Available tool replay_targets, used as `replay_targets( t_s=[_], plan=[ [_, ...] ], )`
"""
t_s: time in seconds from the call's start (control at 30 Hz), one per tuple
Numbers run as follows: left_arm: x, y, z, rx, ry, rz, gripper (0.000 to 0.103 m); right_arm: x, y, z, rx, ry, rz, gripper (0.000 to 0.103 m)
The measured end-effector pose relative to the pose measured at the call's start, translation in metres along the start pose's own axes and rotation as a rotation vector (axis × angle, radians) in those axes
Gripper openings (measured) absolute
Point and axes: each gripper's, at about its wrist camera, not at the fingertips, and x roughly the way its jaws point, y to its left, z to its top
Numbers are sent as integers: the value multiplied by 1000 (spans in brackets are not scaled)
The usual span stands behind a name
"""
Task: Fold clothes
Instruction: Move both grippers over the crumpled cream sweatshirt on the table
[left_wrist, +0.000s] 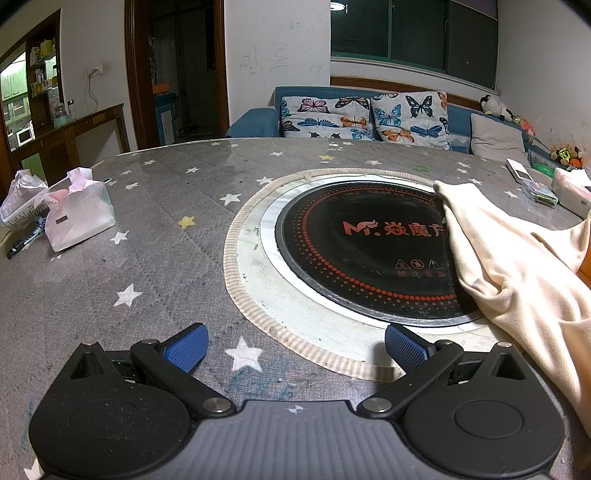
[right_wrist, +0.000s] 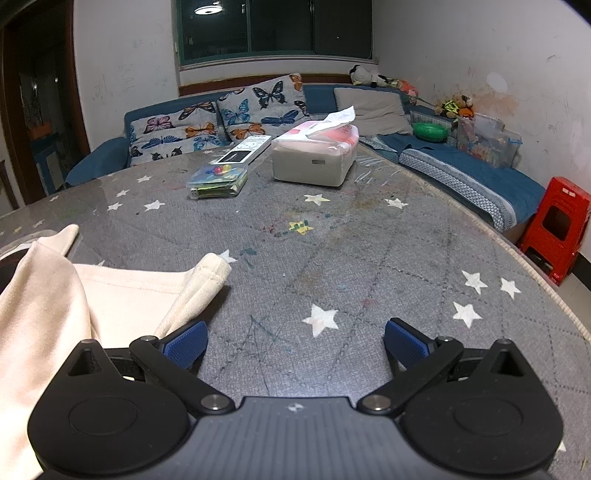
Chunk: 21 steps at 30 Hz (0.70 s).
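A cream garment (left_wrist: 517, 266) lies crumpled on the grey star-patterned table (left_wrist: 155, 236), draped over the right edge of a round black cooktop (left_wrist: 369, 247). My left gripper (left_wrist: 295, 347) is open above the bare tabletop, the cloth just to the right of its right finger, nothing between the blue pads. In the right wrist view the same garment (right_wrist: 110, 291) lies at the lower left, a rolled hem or sleeve end reaching toward the left fingertip. My right gripper (right_wrist: 295, 343) is open over the bare cloth-covered table (right_wrist: 369, 258), holding nothing.
A pink-white tissue pack (left_wrist: 79, 214) and plastic bag sit at the left. A tissue box (right_wrist: 316, 155), a clear case (right_wrist: 218, 181) and a remote (right_wrist: 243, 149) lie farther back. A blue sofa (right_wrist: 461, 173) with butterfly cushions curves behind; a red stool (right_wrist: 554, 229) stands right of the table edge.
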Motion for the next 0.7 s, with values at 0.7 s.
replay_targets(
  t_s=[0.7],
  plan=[
    [-43, -38, -11, -4, 58, -6, 103, -103, 22, -31, -135, -5, 154, 103]
  ],
)
